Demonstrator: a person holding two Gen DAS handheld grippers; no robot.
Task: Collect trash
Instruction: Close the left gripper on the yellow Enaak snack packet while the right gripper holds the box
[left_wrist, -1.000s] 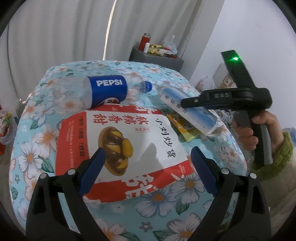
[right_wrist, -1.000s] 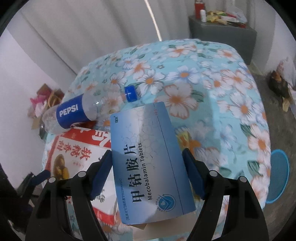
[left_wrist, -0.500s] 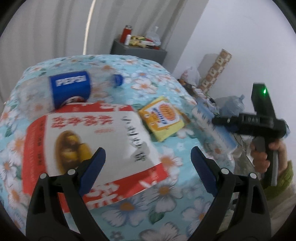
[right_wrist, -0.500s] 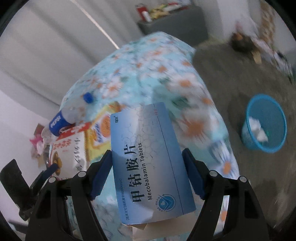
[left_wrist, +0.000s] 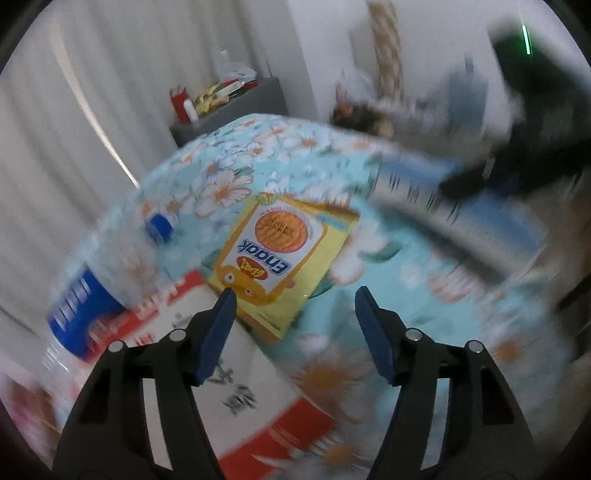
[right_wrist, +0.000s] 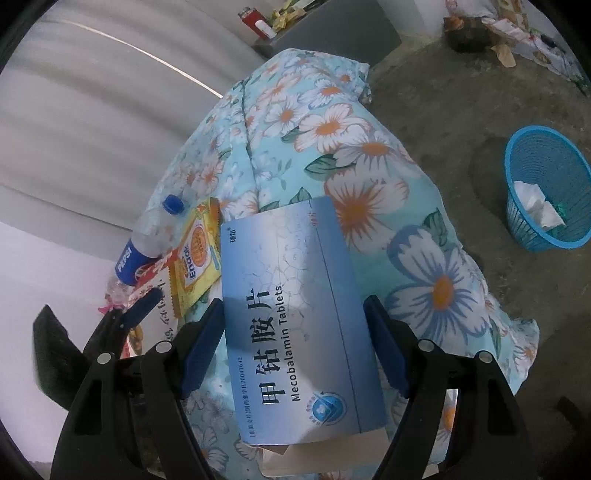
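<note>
My right gripper (right_wrist: 295, 325) is shut on a blue Mecobalamin tablet box (right_wrist: 295, 317) and holds it above the flowered table's right side. A blue trash basket (right_wrist: 546, 188) with white paper in it stands on the floor to the right. My left gripper (left_wrist: 293, 314) is open and empty, just above the table in front of a yellow Enaak snack packet (left_wrist: 284, 254). A red and white snack bag (left_wrist: 236, 387) lies under it at the left, beside a Pepsi bottle (left_wrist: 92, 295). The right gripper shows blurred in the left wrist view (left_wrist: 509, 155).
The table (right_wrist: 332, 122) has a light blue flowered cloth. A grey cabinet (right_wrist: 332, 33) with a red can and small items stands behind it by a white curtain. Clutter lies on the concrete floor at the far right (right_wrist: 476, 33).
My right gripper has swung right with the tablet box, bringing the blue basket closer in view. My left gripper has moved forward and right, from over the red bag toward the yellow packet.
</note>
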